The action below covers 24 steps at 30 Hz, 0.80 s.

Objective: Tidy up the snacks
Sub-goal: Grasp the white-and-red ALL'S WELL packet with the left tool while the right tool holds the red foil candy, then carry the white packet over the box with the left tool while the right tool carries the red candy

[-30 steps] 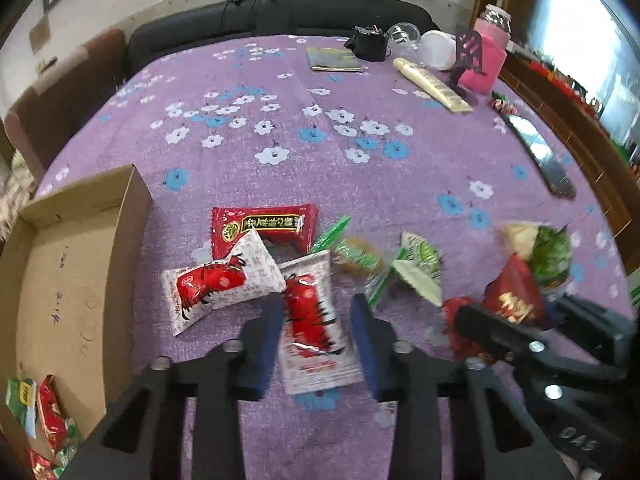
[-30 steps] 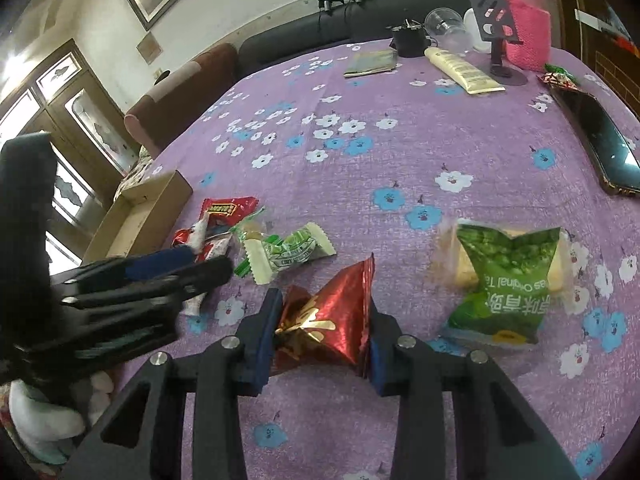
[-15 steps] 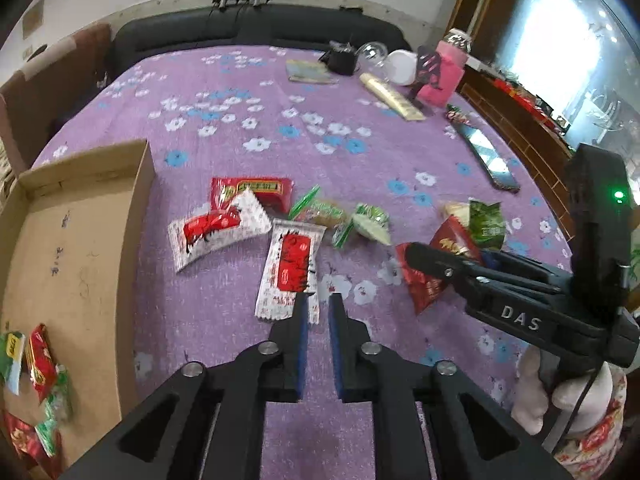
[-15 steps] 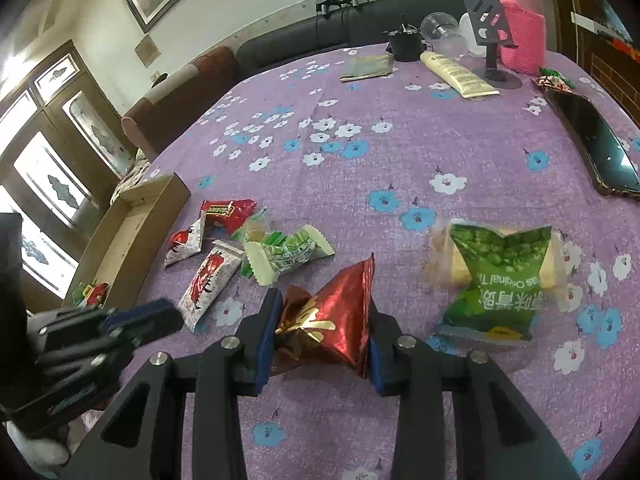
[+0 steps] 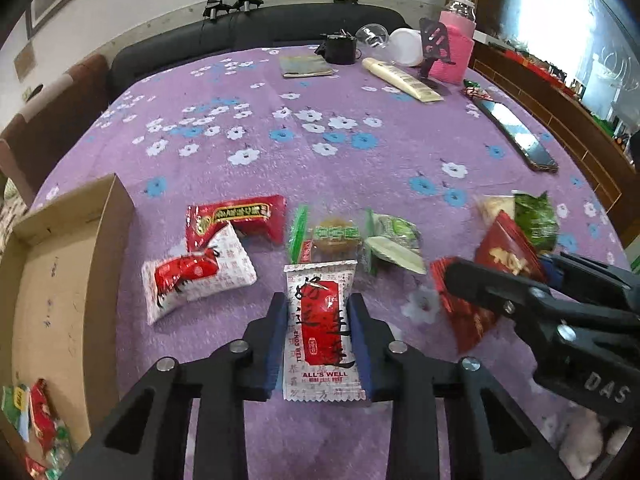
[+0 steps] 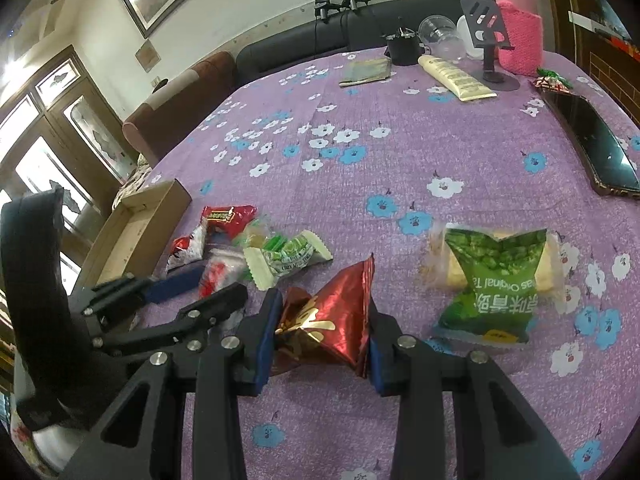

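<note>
On the purple flowered tablecloth several snack packets lie near the front edge. Between the blue pads of the left gripper stands a white packet with a red label (the words "ALL'S WELL" are printed near its lower end). The jaws are opening at this moment; the pads sit just beside the two long edges of the packet, and I cannot tell if they still press on it. The right gripper has its jaws closed on a shiny red foil packet, which is crumpled and pinched from both sides.

To the left of the white packet lies a second white and red packet, tilted, and it partly covers a flat red packet behind it. Further right are a clear packet with a round yellow cake and a pale green wrapped sweet, close together. A green pea packet rests on top of a pale yellow packet, to the right of the red foil one.

At the left edge sits an open cardboard box, with some small packets in its near corner. At the far side of the table are a pink jar, a cream tube and a dark phone.
</note>
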Each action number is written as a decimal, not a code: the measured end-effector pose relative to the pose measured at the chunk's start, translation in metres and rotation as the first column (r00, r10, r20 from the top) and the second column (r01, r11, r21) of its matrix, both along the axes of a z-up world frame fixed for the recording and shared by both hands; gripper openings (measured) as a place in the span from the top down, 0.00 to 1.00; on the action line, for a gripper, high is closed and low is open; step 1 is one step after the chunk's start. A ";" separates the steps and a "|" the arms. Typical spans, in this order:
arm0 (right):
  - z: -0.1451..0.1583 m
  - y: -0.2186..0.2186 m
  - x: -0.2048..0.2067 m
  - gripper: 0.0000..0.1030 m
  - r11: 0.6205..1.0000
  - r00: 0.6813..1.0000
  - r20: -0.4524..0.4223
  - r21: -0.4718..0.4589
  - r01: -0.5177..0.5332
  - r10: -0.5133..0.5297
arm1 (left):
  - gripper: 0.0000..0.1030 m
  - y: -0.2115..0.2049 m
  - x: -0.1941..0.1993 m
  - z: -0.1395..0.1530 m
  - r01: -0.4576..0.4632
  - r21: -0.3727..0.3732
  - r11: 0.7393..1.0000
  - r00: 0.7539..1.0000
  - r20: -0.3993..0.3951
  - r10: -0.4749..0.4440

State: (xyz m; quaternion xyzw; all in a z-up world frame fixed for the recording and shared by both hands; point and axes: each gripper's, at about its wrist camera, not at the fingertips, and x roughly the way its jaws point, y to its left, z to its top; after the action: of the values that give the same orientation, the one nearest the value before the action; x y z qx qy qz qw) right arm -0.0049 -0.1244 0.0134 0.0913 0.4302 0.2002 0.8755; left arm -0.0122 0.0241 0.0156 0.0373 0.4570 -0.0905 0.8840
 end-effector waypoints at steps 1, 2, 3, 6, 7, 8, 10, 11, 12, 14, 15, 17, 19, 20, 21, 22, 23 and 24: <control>0.001 0.000 -0.001 0.65 1.000 1.000 0.006 0.002 0.002 -0.002 | 0.71 0.001 -0.002 0.001 0.000 -0.009 1.000 1.000 0.000 0.000; 0.003 -0.001 -0.001 0.65 1.000 1.000 0.013 0.005 0.004 -0.004 | 0.71 0.005 -0.006 0.003 -0.003 -0.033 0.999 1.000 0.000 0.003; 0.004 -0.001 -0.002 0.65 1.000 1.000 0.022 0.009 0.006 -0.006 | 0.71 0.008 -0.011 0.006 -0.007 -0.056 0.998 1.000 0.000 0.007; 0.010 -0.004 -0.006 0.65 0.999 0.999 0.052 0.032 0.010 -0.011 | 0.71 0.022 -0.026 0.018 -0.020 -0.138 0.990 1.000 0.008 0.021; 0.011 -0.004 -0.006 0.65 0.999 0.998 0.059 0.040 0.010 -0.012 | 0.71 0.024 -0.029 0.021 -0.023 -0.154 0.988 1.000 0.011 0.025; 0.012 -0.005 -0.007 0.65 0.999 0.998 0.066 0.051 0.009 -0.012 | 0.71 0.030 -0.035 0.027 -0.026 -0.177 0.984 0.999 0.020 0.030; 0.013 -0.005 -0.008 0.65 0.998 0.997 0.073 0.060 0.007 -0.012 | 0.71 0.041 -0.043 0.035 -0.036 -0.217 0.976 0.998 0.036 0.045; 0.013 -0.004 -0.008 0.65 0.998 0.997 0.078 0.063 0.006 -0.011 | 0.71 0.049 -0.048 0.040 -0.041 -0.244 0.969 0.998 0.041 0.053; 0.013 -0.004 -0.009 0.65 0.998 0.997 0.080 0.063 0.007 -0.012 | 0.71 0.057 -0.053 0.044 -0.046 -0.270 0.962 0.997 0.050 0.062; 0.013 -0.004 -0.009 0.65 0.998 0.997 0.074 0.062 0.009 -0.014 | 0.71 0.072 -0.062 0.050 -0.056 -0.309 0.950 0.995 0.067 0.080; 0.014 -0.005 -0.009 0.65 0.997 0.998 0.069 0.073 0.008 -0.013 | 0.71 0.078 -0.064 0.052 -0.057 -0.324 0.944 0.994 0.070 0.084; 0.015 -0.006 -0.011 0.65 0.996 0.998 0.068 0.087 0.011 -0.017 | 0.71 0.094 -0.072 0.057 -0.056 -0.352 0.934 0.991 0.093 0.095; 0.016 -0.007 -0.011 0.65 0.996 0.997 0.063 0.086 0.032 -0.037 | 0.71 0.107 -0.080 0.062 -0.061 -0.350 0.935 0.988 0.110 0.105; 0.015 -0.006 -0.009 0.65 0.996 0.998 0.044 0.078 0.037 -0.041 | 0.71 0.113 -0.084 0.065 -0.065 -0.346 0.936 0.987 0.117 0.112; 0.012 -0.006 -0.005 0.65 0.996 0.998 0.013 0.070 0.054 -0.055 | 0.71 0.116 -0.087 0.067 -0.069 -0.341 0.938 0.986 0.120 0.116; 0.011 -0.006 -0.002 0.65 0.995 0.998 -0.017 0.073 0.064 -0.063 | 0.71 0.121 -0.092 0.070 -0.074 -0.331 0.941 0.985 0.125 0.122; 0.011 -0.006 -0.001 0.65 0.995 0.997 -0.032 0.076 0.066 -0.063 | 0.71 0.126 -0.099 0.072 -0.084 -0.319 0.944 0.983 0.126 0.130; 0.017 -0.005 0.002 0.65 0.996 0.997 -0.038 0.050 0.068 -0.066 | 0.71 0.129 -0.103 0.074 -0.094 -0.315 0.944 0.983 0.121 0.138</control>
State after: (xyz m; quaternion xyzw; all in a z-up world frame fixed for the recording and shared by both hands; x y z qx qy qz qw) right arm -0.0026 -0.1293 0.0302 0.1316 0.4375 0.1799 0.8712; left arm -0.1153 0.1534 0.0892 -0.1219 0.3751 -0.1056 0.9129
